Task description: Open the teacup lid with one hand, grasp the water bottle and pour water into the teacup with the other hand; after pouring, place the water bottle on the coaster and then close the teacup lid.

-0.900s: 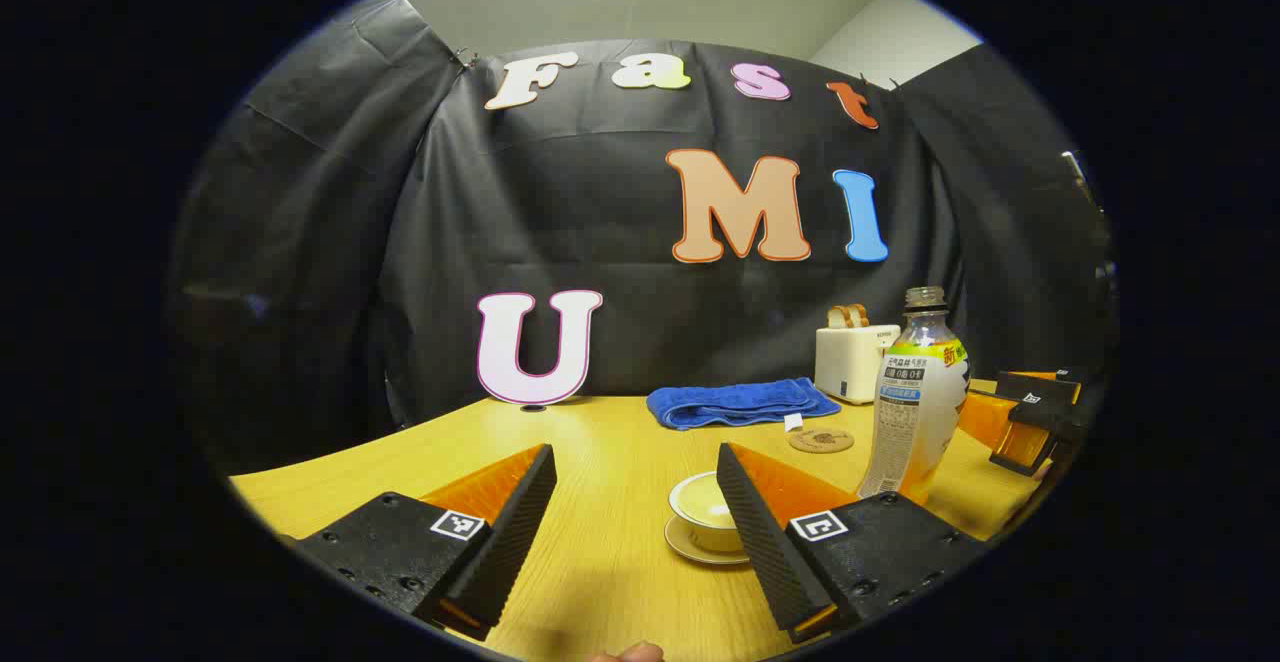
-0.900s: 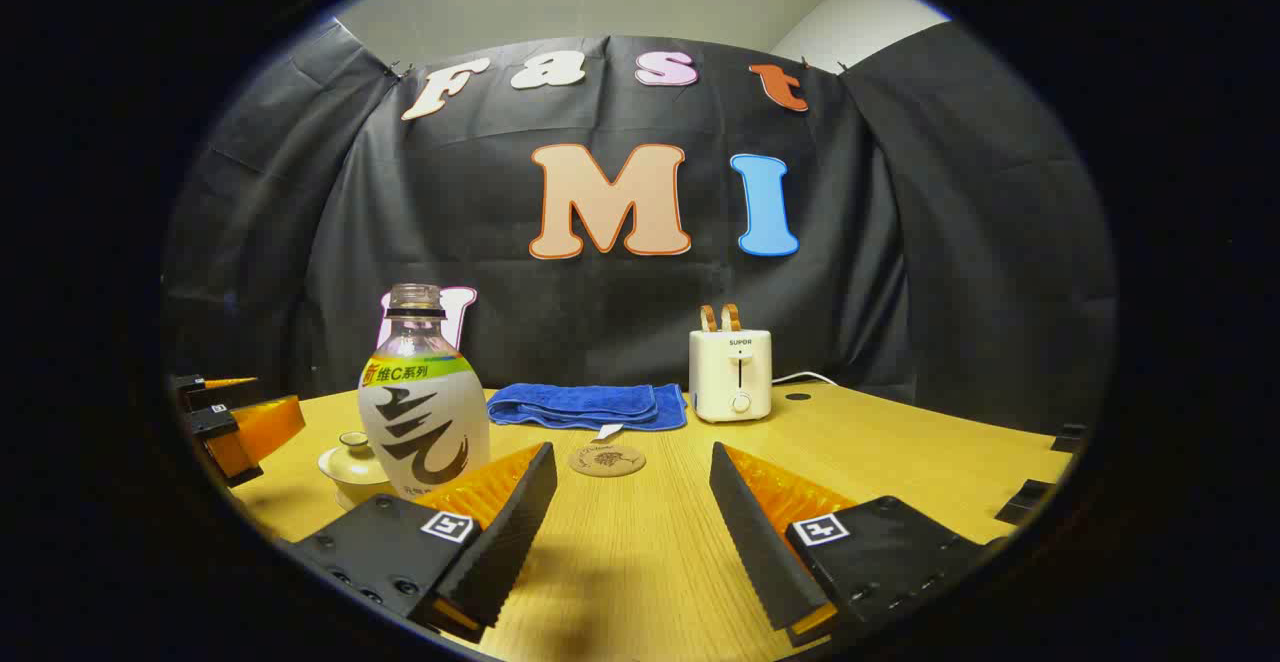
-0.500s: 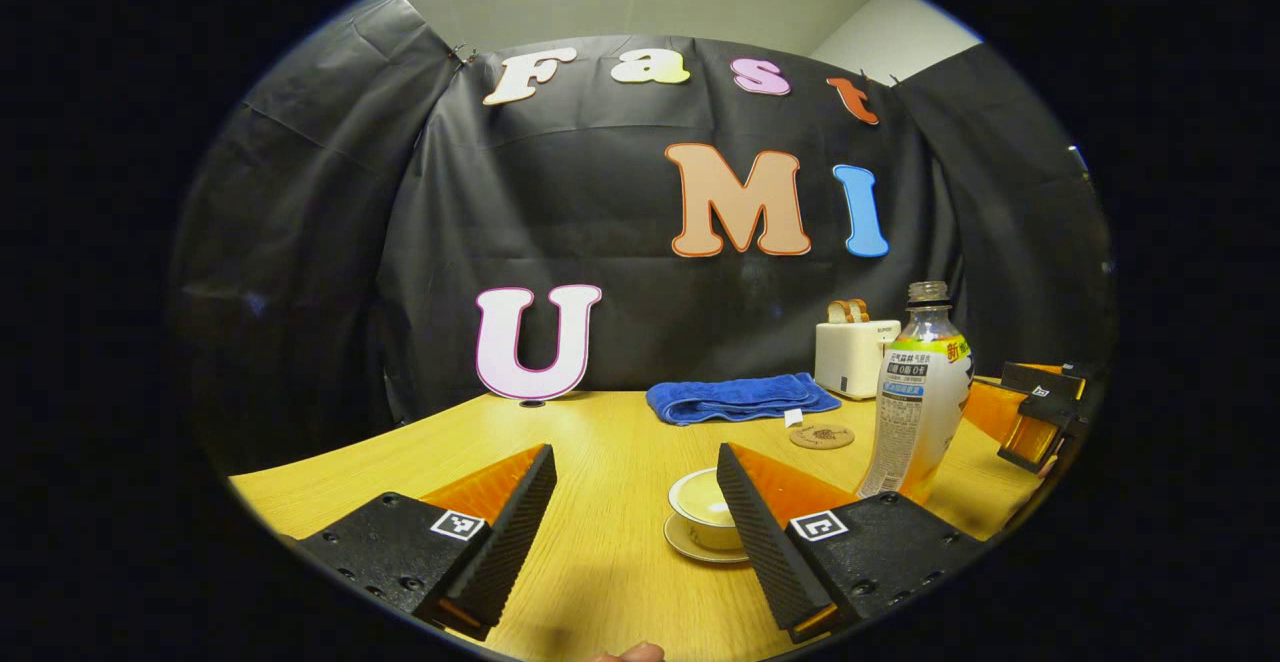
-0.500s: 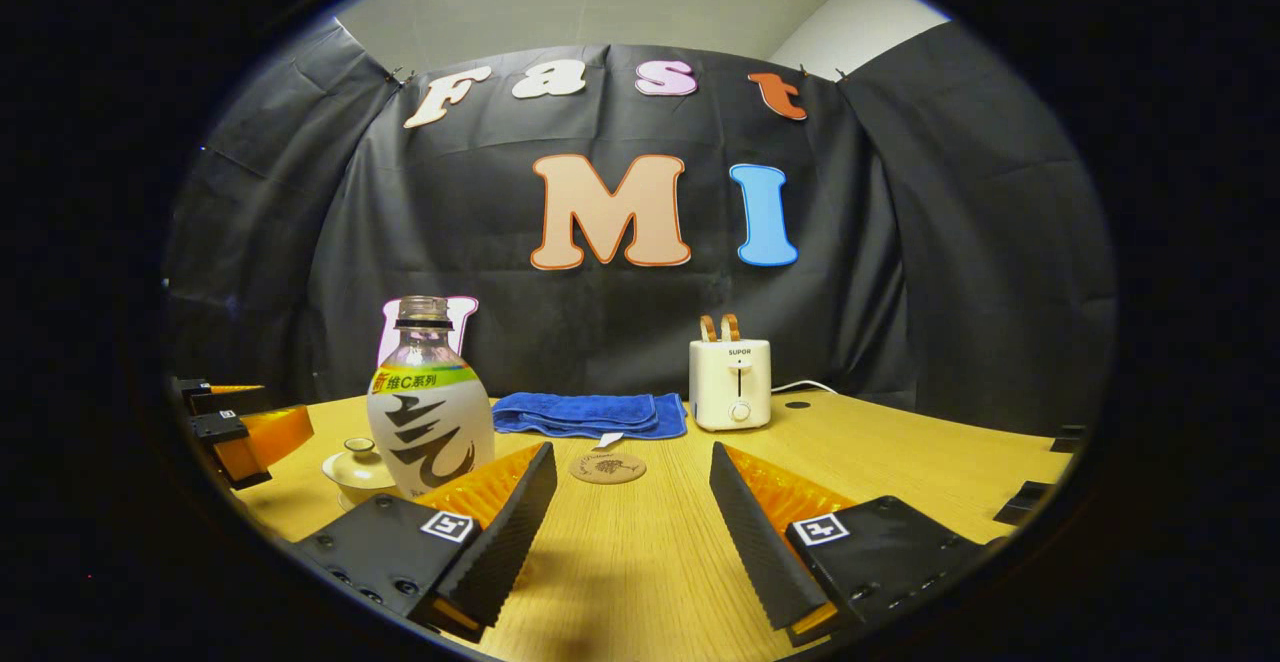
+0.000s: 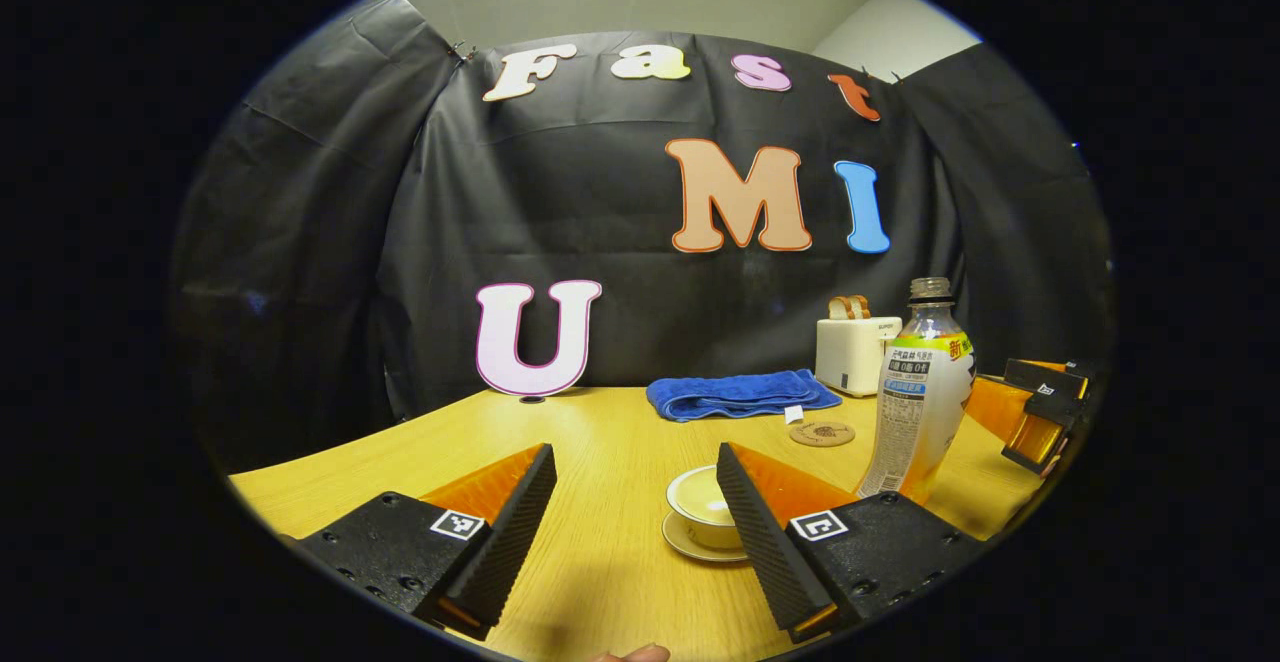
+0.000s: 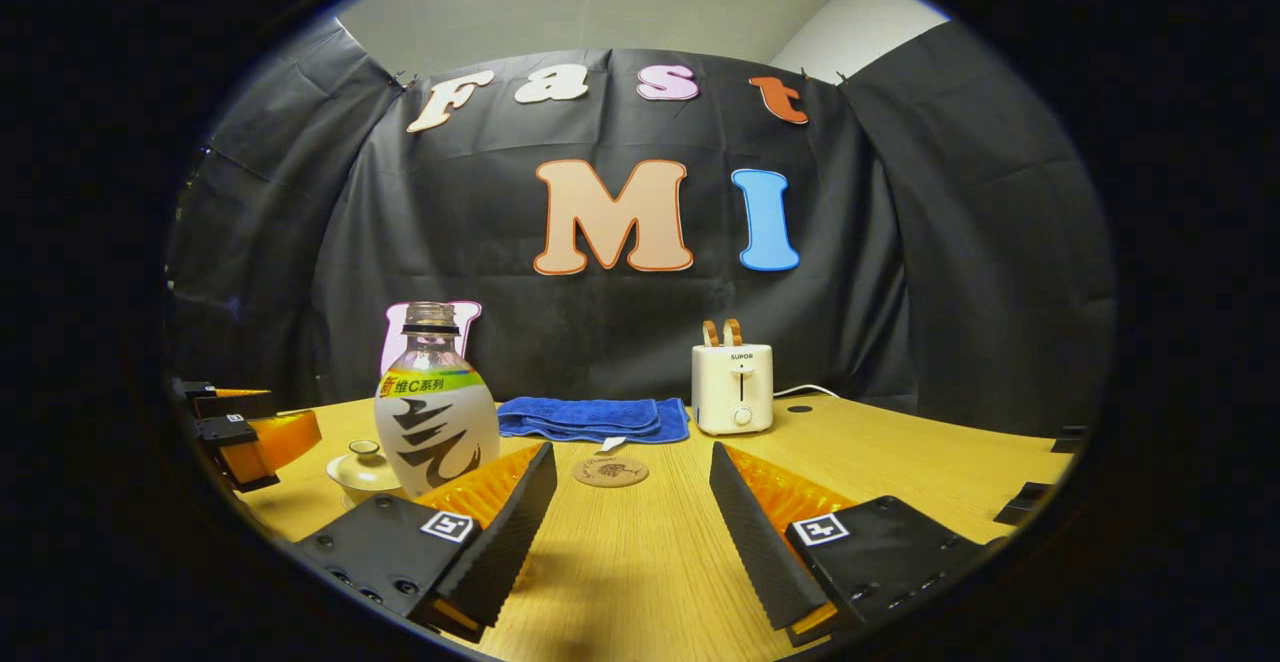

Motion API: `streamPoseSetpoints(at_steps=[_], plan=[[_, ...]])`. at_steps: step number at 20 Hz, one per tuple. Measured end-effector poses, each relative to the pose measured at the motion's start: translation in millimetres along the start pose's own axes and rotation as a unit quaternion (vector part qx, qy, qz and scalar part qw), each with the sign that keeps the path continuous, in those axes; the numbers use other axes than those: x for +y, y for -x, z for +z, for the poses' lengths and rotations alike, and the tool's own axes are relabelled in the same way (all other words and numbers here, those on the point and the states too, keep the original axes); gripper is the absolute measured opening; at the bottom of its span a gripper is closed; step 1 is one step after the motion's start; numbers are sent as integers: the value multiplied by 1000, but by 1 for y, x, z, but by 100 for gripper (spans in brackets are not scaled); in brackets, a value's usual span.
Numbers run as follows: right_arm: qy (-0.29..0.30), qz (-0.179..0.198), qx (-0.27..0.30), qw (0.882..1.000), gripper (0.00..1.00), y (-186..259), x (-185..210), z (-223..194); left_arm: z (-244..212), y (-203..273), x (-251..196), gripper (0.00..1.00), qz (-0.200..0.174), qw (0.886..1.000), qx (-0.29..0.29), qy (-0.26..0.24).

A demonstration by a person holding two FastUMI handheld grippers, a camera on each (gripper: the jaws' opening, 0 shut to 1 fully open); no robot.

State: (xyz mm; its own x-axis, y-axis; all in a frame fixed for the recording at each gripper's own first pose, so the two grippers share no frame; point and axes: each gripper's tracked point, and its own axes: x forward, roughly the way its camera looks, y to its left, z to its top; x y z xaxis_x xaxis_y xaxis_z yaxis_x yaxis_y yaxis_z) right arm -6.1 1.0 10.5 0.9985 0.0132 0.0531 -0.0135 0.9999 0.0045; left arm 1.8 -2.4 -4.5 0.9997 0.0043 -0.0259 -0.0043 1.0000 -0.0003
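A cream teacup (image 5: 700, 504) stands on its saucer, partly hidden behind one finger of my open left gripper (image 5: 635, 457). In the right gripper view the teacup (image 6: 362, 469) carries its knobbed lid. The uncapped water bottle (image 5: 920, 402) stands upright just right of the cup, with liquid low in it. The same bottle (image 6: 437, 422) rises behind one finger of my open right gripper (image 6: 632, 454), untouched. A round cork coaster (image 6: 611, 472) lies ahead between the right gripper's fingers and is also seen as the coaster (image 5: 822, 433) beyond the cup.
A folded blue towel (image 6: 595, 417) and a white toaster (image 6: 733, 387) with bread sit at the back of the wooden table (image 6: 900, 462). The other gripper (image 5: 1040, 412) hovers right of the bottle; the left one (image 6: 240, 432) shows at the far left.
Both hand-held grippers drifted slightly, so the scene sits a little lower in the right gripper view and a little higher in the left gripper view. Jaws stayed open; cup and bottle did not move.
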Motion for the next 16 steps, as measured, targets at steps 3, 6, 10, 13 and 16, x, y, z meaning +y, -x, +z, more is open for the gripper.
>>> streamPoseSetpoints(at_steps=[3, 6, 10, 13, 16], plan=[[0, 1, -2, 1000, 98, 1, -1, 0, -2, -1, 0, 94, -1, 1000, 2, 0], [0, 2, -3, 1000, 94, 1, 1, 1, -2, -1, -1, 95, -1, 1000, 4, 0], [0, 0, 2, 1000, 98, 0, 0, -2, -1, -1, -4, 95, -8, 1000, 3, 2], [0, 1, 1, 1000, 98, 1, 0, 0, -8, -7, -11, 95, -20, 1000, 18, 2], [-1, 1, -5, 1000, 98, 2, 0, 3, -9, -13, -20, 94, -35, 999, 23, 6]])
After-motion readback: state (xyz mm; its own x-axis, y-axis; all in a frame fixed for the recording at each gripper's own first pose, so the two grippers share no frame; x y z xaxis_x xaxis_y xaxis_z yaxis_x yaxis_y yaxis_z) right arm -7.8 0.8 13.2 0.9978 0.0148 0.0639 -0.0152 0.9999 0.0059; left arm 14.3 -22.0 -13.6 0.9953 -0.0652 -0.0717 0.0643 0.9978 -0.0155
